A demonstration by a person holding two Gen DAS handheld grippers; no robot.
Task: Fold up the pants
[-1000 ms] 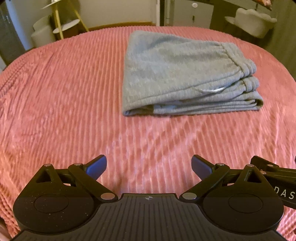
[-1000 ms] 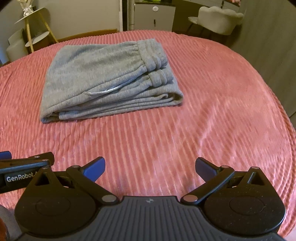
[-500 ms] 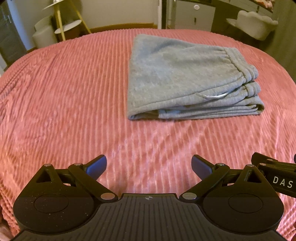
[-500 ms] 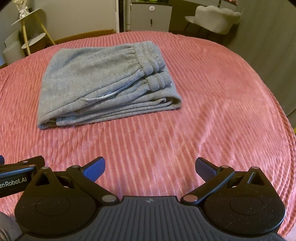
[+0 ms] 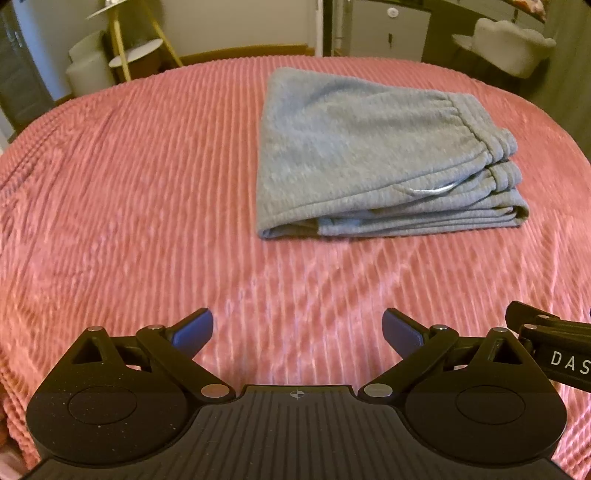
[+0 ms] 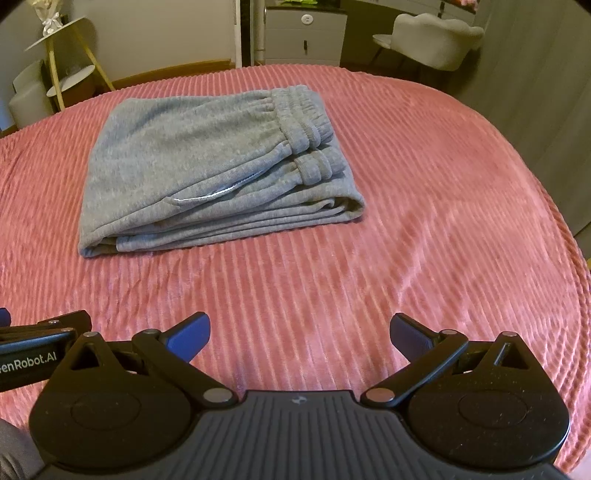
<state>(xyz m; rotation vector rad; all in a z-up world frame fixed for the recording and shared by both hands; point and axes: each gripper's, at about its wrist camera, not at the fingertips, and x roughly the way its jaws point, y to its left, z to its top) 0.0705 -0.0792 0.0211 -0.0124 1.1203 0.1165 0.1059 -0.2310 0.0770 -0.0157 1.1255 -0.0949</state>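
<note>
Grey sweatpants (image 5: pixel 373 155) lie folded in a flat stack on the pink ribbed bedspread (image 5: pixel 140 192), waistband to the right; they also show in the right wrist view (image 6: pixel 207 170). My left gripper (image 5: pixel 297 328) is open and empty, well short of the pants, over bare bedspread. My right gripper (image 6: pixel 299 332) is open and empty, also short of the pants. Part of the right gripper shows at the right edge of the left wrist view (image 5: pixel 554 347). Part of the left gripper shows at the left edge of the right wrist view (image 6: pixel 37 343).
Beyond the bed's far edge stand a gold-legged side table (image 5: pixel 129 48), a white cabinet (image 6: pixel 306 33) and a pale upholstered chair (image 6: pixel 432 40). The bedspread (image 6: pixel 443 221) drops off at the right edge.
Both grippers have drawn back slightly from the folded pants, which sit a little farther and lower in view. Both stay open and empty.
</note>
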